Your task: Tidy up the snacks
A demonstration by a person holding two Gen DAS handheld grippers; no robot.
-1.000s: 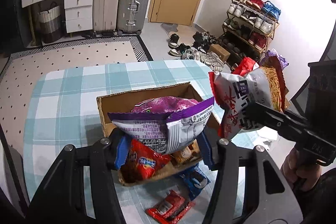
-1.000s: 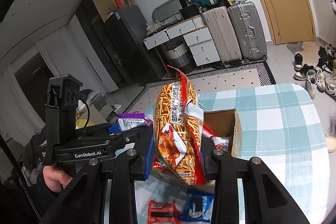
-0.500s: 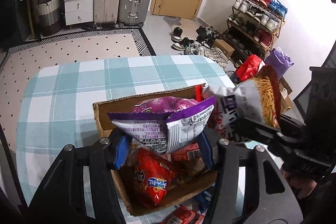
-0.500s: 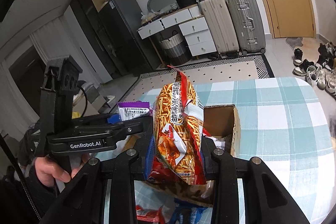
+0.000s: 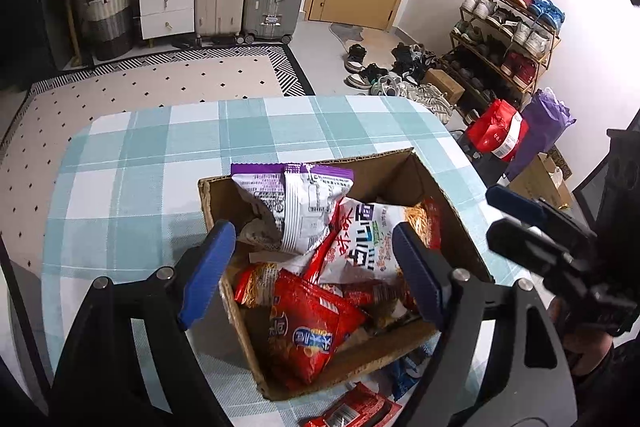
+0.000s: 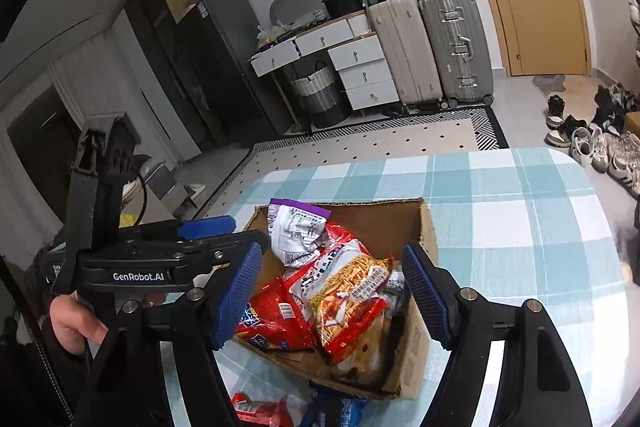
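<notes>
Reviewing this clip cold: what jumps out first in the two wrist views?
The open cardboard box on the teal-checked tablecloth, heaped with snack bags: a purple-and-white bag at its far end, a noodle-snack bag and a red bag nearer. Both the left gripper and right gripper hang open and empty over it. A few small packets lie outside the box's near edge.

Snack bags [image 5: 316, 255] piled in cardboard box [image 5: 436, 195], perhaps overfull.

Snack bags [image 6: 348, 287] in cardboard box [image 6: 428, 227] on checked table [image 6: 520, 211].
</notes>
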